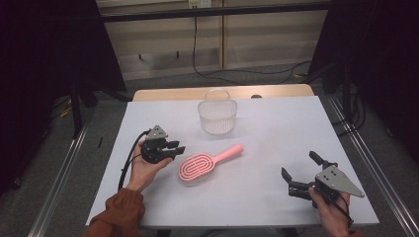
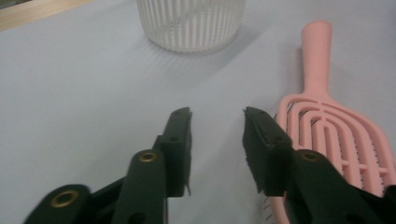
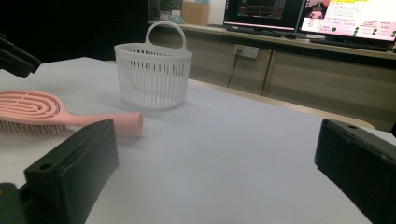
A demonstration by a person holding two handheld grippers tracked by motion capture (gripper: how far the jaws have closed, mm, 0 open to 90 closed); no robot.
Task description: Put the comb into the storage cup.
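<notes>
Brush: the pink plastic vented hairbrush (image 1: 197, 167) lies flat mid-desk, handle towards 2 o'clock.
Left gripper (image 1: 176, 146): just beside the brush head, at its 9 o'clock; fingers (image 2: 180, 140) slightly apart, holding nothing.
Right gripper (image 1: 301, 170): at 4 o'clock on the white desk (image 1: 276, 128), well apart from the brush; fingers spread wide, empty.
Basket: the white slatted plastic basket (image 1: 217, 116) stands upright at 12 o'clock.

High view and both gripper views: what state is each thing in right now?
Hairbrush: lying flat on the table, not gripped.
Basket: upright, handle up, nothing visible inside.
Left gripper: open, beside the brush head, holding nothing.
Right gripper: open wide, holding nothing, away from the hairbrush.
</notes>
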